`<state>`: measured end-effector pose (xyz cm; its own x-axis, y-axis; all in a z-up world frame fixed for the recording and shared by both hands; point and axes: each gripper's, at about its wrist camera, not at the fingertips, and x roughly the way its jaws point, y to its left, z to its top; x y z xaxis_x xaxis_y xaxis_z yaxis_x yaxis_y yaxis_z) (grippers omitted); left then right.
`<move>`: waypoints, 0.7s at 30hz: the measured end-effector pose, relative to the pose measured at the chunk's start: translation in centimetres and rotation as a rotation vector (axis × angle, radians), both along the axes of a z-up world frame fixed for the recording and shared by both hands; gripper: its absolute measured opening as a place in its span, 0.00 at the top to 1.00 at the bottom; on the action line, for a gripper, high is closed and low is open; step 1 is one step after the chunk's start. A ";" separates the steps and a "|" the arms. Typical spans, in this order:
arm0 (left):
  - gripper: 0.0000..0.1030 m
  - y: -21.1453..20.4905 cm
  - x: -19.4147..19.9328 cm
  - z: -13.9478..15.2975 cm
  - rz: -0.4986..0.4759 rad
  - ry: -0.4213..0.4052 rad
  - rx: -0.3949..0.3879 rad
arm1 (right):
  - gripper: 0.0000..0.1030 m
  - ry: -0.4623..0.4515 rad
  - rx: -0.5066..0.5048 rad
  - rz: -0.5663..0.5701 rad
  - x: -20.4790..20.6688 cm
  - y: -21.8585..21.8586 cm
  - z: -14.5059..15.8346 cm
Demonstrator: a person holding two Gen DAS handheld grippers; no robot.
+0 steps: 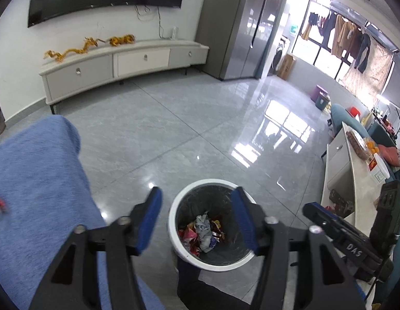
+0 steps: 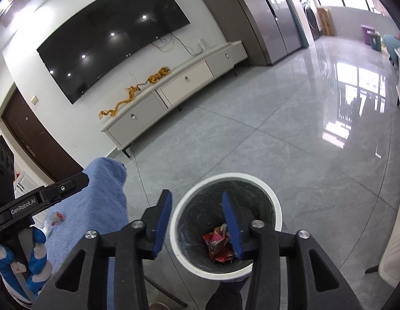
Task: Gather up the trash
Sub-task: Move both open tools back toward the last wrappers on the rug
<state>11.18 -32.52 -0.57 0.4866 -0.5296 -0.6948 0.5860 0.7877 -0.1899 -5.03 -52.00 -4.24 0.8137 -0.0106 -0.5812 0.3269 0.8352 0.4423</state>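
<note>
Left gripper spread, empty; right gripper spread, empty; both above white bin; wrappers inside; blue cloth at 9 o'clock.

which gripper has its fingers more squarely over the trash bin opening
The right gripper: its open fingers frame the white bin, one finger right above the wrappers. The left gripper is also open above the bin, offset toward the blue cloth.

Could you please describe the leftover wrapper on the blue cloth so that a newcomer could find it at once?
Start at the blue cloth left of the white trash bin. On it lies a small red-and-white crumpled wrapper, the only trash outside the bin.
</note>
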 end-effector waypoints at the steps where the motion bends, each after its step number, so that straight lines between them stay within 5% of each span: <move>1: 0.39 0.6 -0.4 0.5 0.008 -0.012 -0.006 | 0.54 -0.009 -0.011 -0.002 -0.3 0.4 0.6; 10: 0.39 7.7 -3.5 5.8 0.082 -0.108 -0.070 | 0.36 -0.108 -0.146 -0.037 -3.4 4.6 7.1; 21: 0.39 16.1 -7.7 11.1 0.168 -0.203 -0.169 | 0.16 -0.206 -0.438 -0.086 -7.3 12.4 15.2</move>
<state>3.46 -16.47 10.54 0.6969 -0.5301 -0.4831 0.4900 0.8438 -0.2190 -12.33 -39.63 10.93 0.8966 -0.2905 -0.3344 0.3458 0.9308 0.1184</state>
